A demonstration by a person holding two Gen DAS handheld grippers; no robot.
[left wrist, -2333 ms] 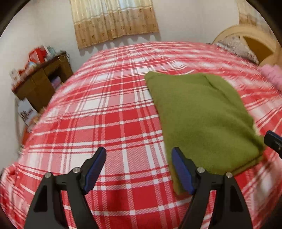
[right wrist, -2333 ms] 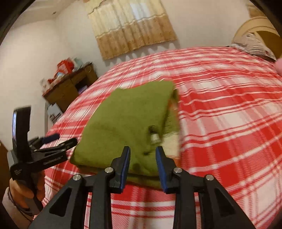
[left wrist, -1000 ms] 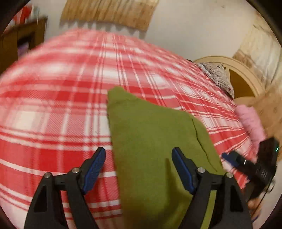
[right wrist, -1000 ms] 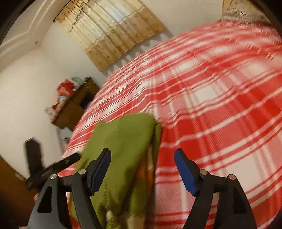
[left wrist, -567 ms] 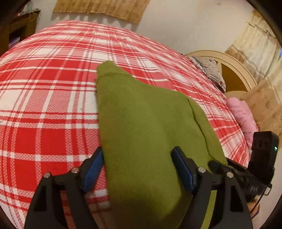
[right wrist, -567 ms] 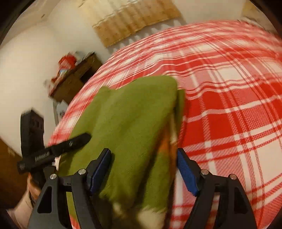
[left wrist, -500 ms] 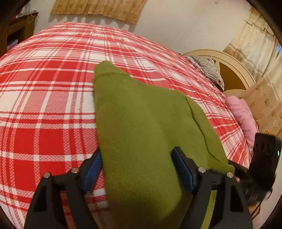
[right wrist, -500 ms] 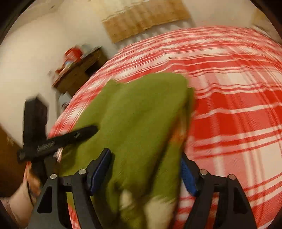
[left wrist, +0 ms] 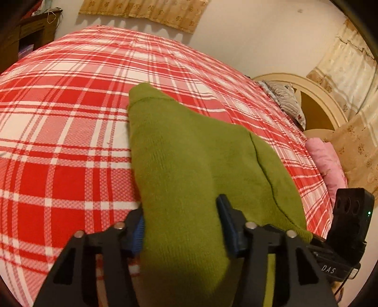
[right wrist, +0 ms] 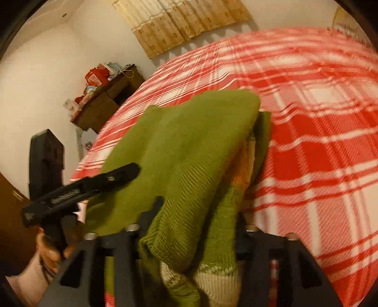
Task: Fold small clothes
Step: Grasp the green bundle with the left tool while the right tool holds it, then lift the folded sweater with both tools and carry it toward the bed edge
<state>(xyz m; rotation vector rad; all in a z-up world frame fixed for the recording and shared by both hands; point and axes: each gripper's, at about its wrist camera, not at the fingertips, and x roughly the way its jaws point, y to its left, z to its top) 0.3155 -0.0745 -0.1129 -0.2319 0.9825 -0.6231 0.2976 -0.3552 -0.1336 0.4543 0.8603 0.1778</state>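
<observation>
both grippers' fingers are closing on one folded green knit sweater (left wrist: 189, 160) with a cream ribbed hem.

Warm, yellowish indoor light fills both views, evenly bright, with no glare. In the left wrist view the curtain (left wrist: 144, 11) at 12 o'clock casts scalloped shadows on the wall below it, and the picture is fairly sharp. The right wrist view is smeared by motion: the red plaid bedspread (right wrist: 319, 118) streaks from 1 to 4 o'clock, and the green sweater (right wrist: 189, 146) looks soft. Fisheye distortion bulges the bed into a dome, and black vignetting rounds every corner.
</observation>
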